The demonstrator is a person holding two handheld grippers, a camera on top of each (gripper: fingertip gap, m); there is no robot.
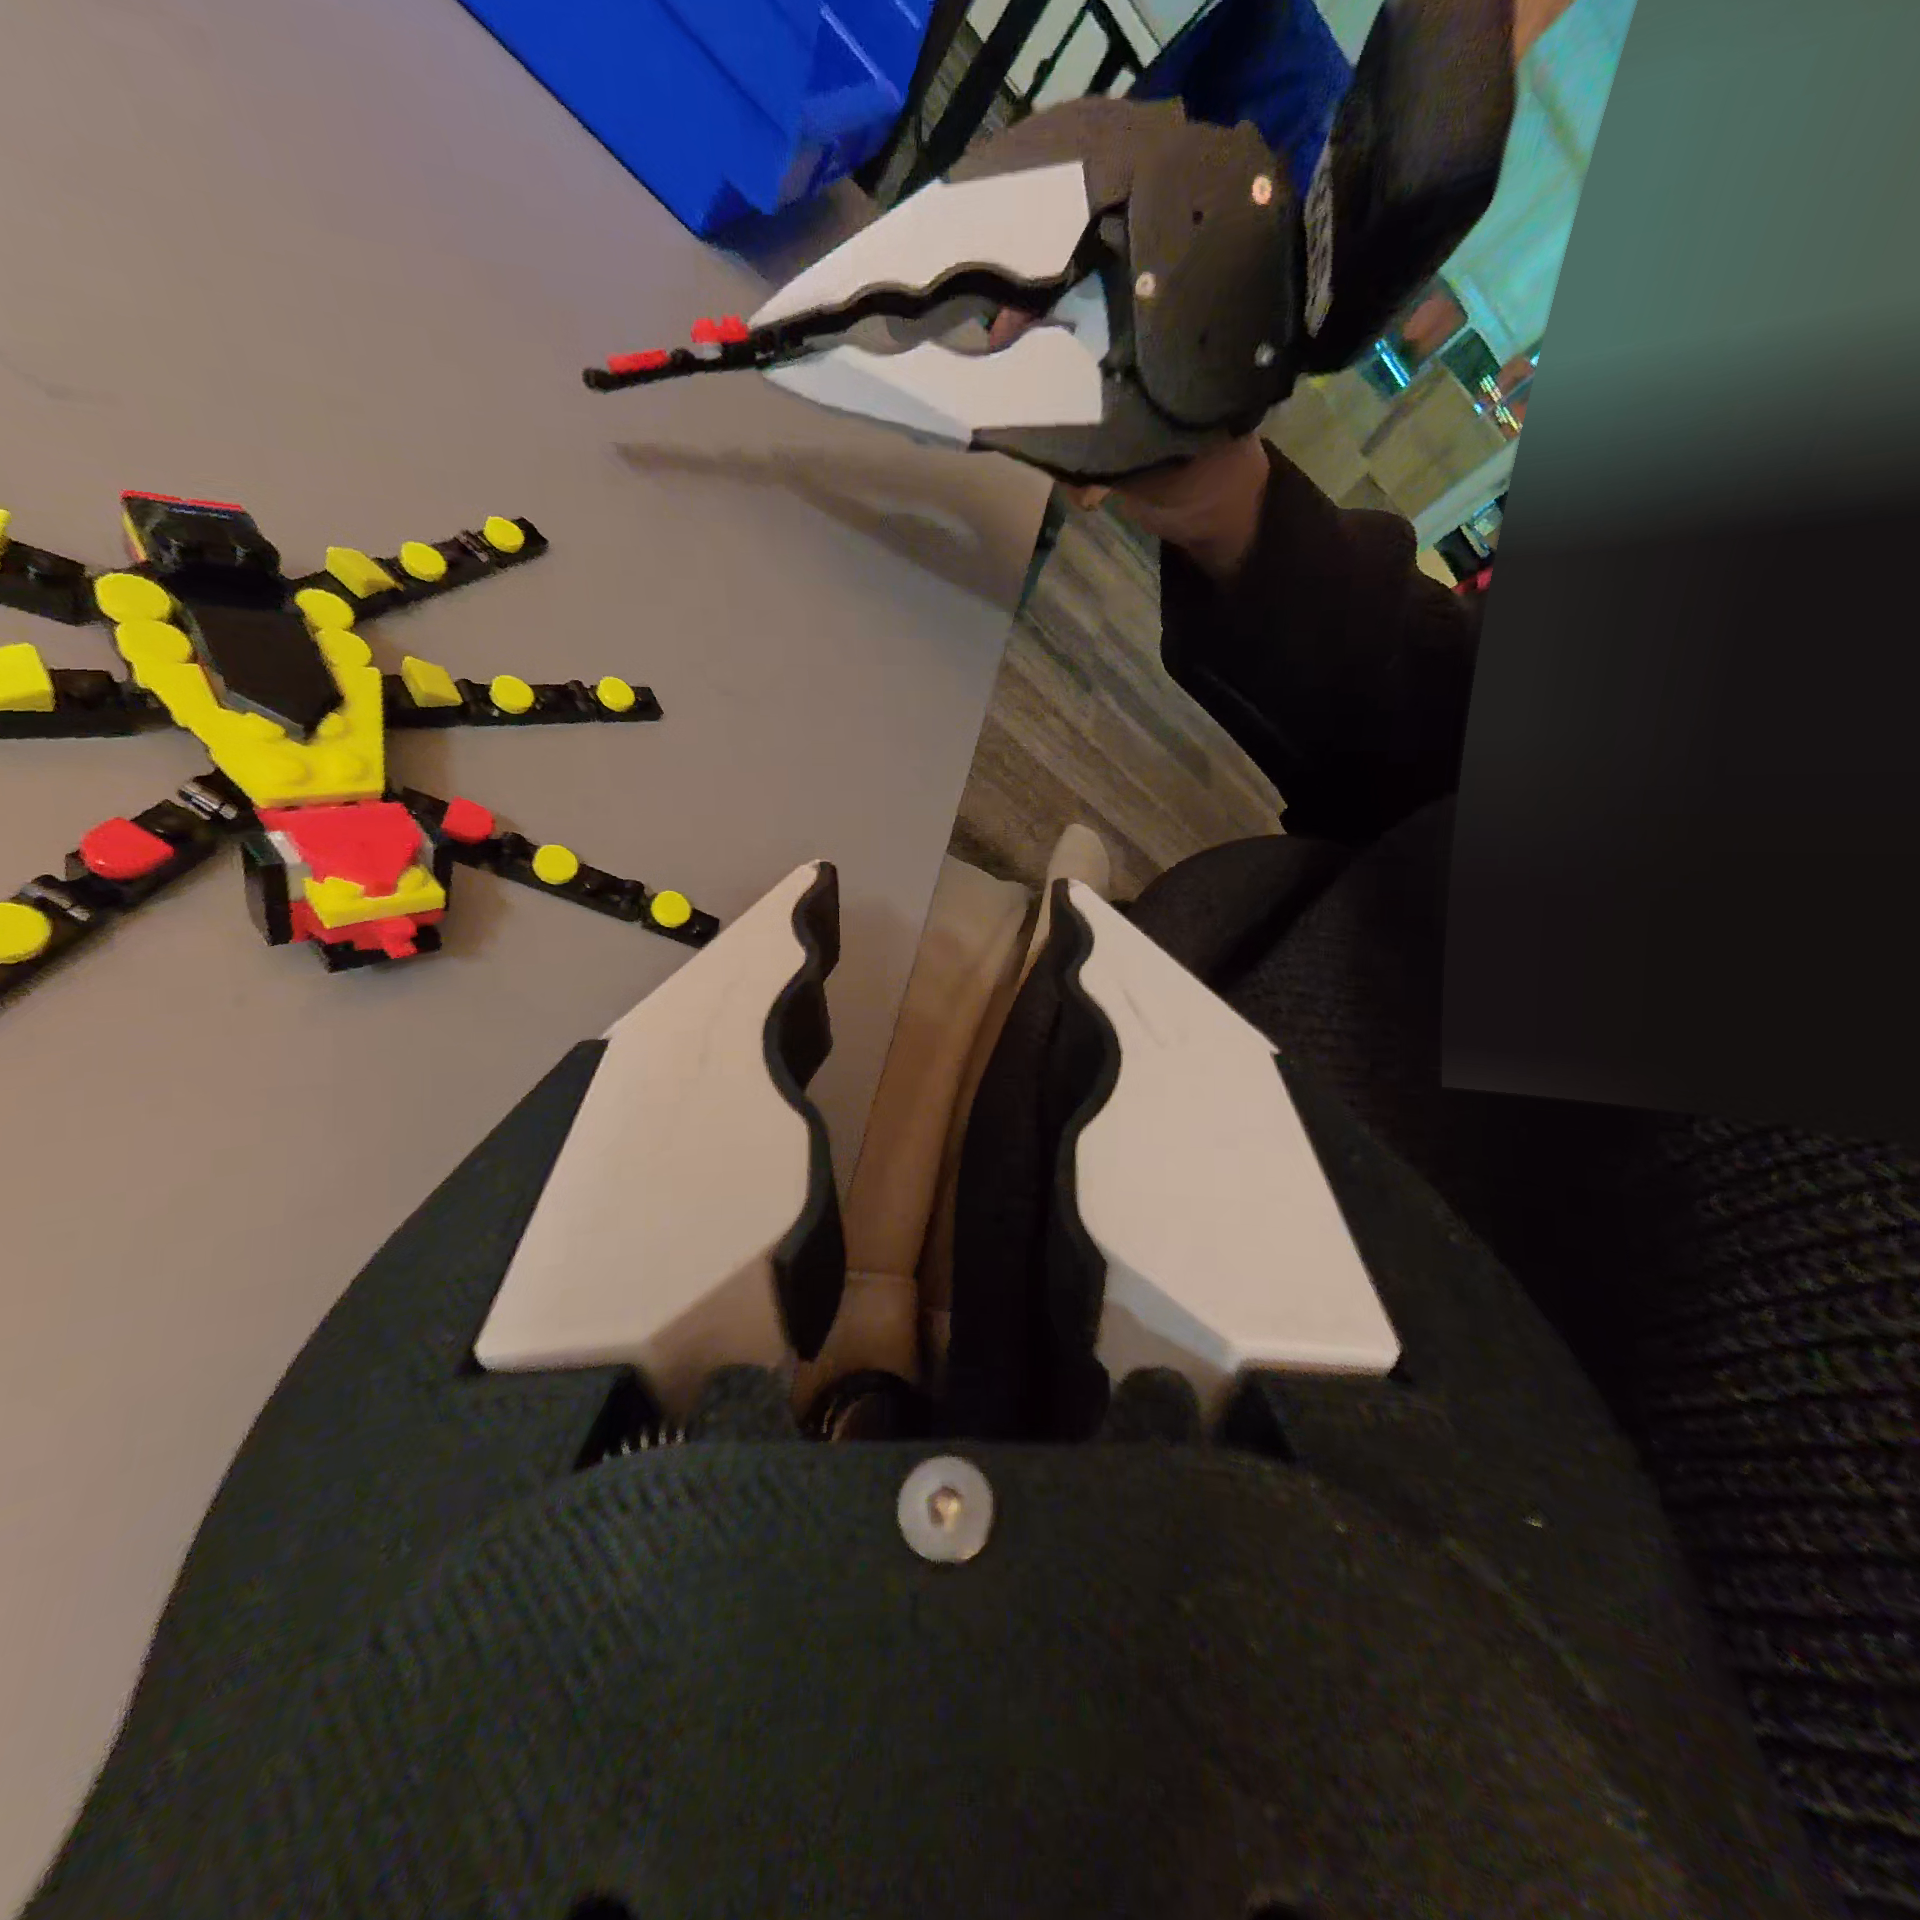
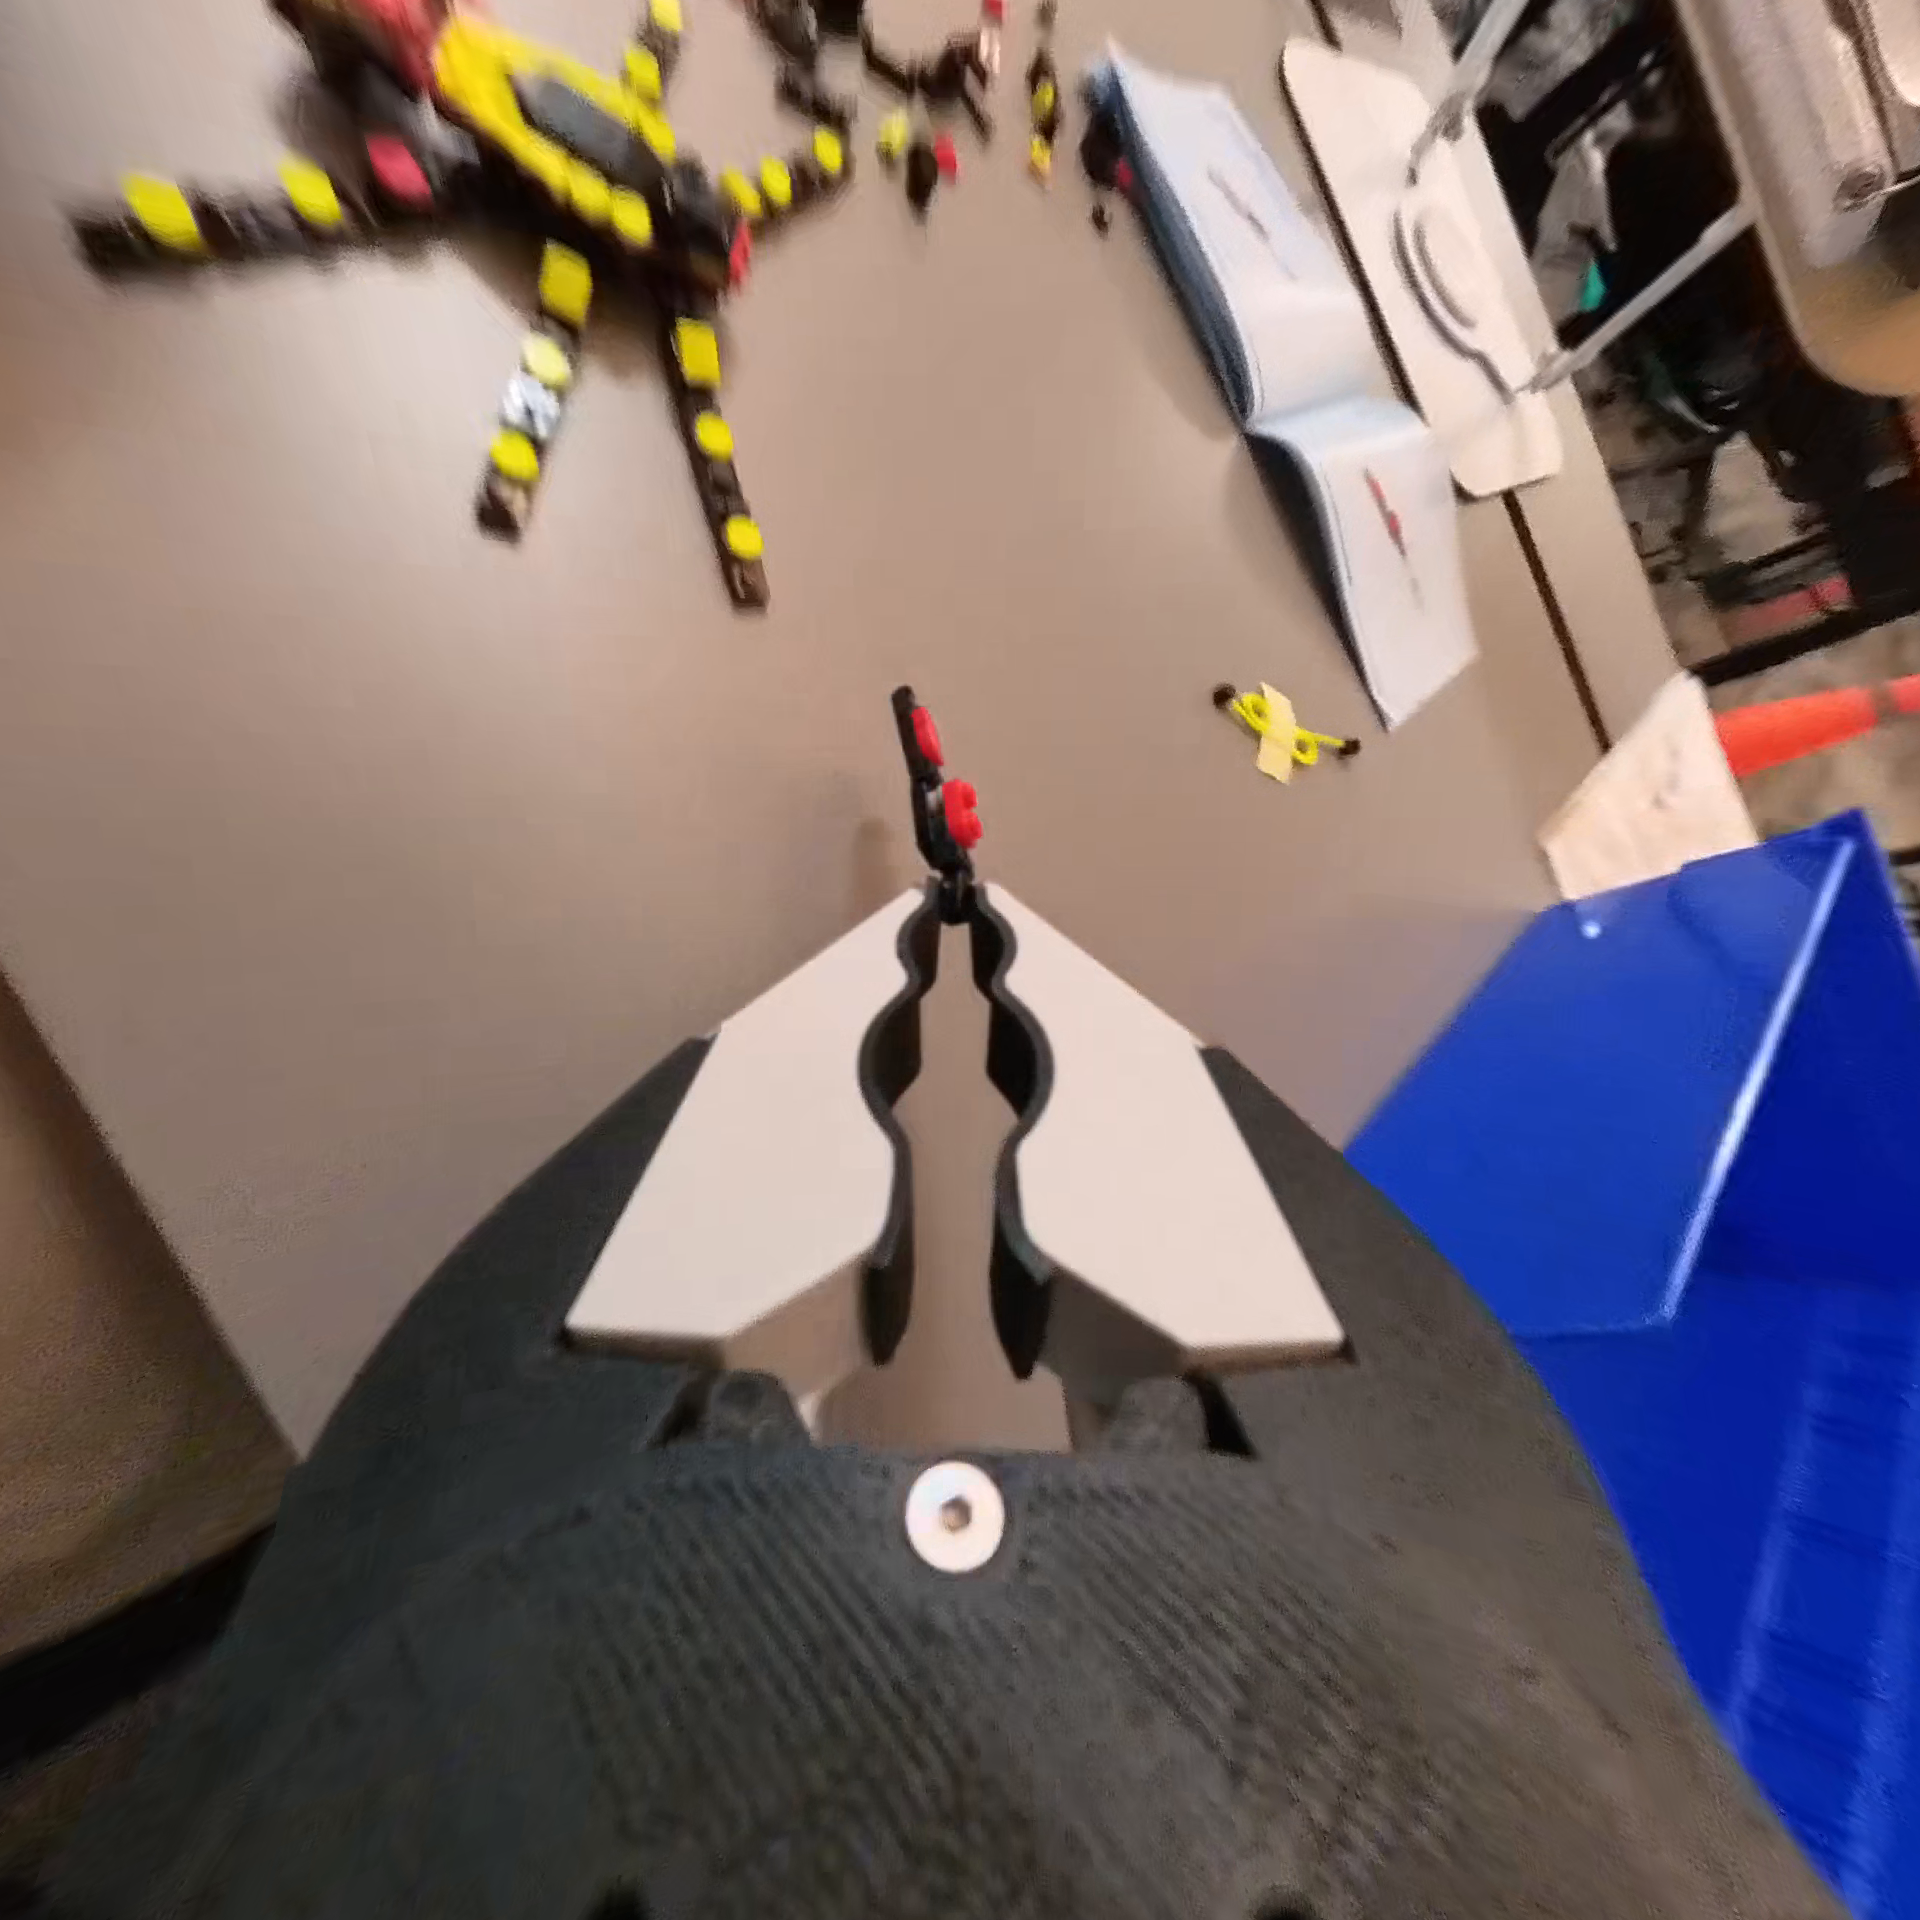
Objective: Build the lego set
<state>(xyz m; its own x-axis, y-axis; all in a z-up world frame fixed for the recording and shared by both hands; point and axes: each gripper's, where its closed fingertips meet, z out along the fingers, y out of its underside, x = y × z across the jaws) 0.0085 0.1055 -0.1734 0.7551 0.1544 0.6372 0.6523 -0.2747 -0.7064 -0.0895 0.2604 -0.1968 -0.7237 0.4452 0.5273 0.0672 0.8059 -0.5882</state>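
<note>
Right gripper, right wrist view: its two white fingers with wavy black pads meet at the tips and clamp the near end of a thin black leg piece that carries two small red parts. The piece projects forward from the tips, clear of the grey table. In the left wrist view the same gripper appears farther off, held above the table with the leg piece pointing left and its shadow on the surface below.

Left gripper, left wrist view: the fingers stand apart with nothing between them, positioned over the table's right edge, so that floor and dark clothing show through the gap.

Lego spider: it lies flat on the table, left of the left gripper and well apart from the held leg piece. The body is yellow and black with a red head section, and black legs studded with yellow round tiles spread outward. In the right wrist view the spider is blurred at the far left.

Surroundings, right wrist view: loose small pieces lie beyond the spider; an open instruction booklet lies to the right; a small yellow-and-black part sits near the booklet's lower corner; a blue bin stands at the right edge.
</note>
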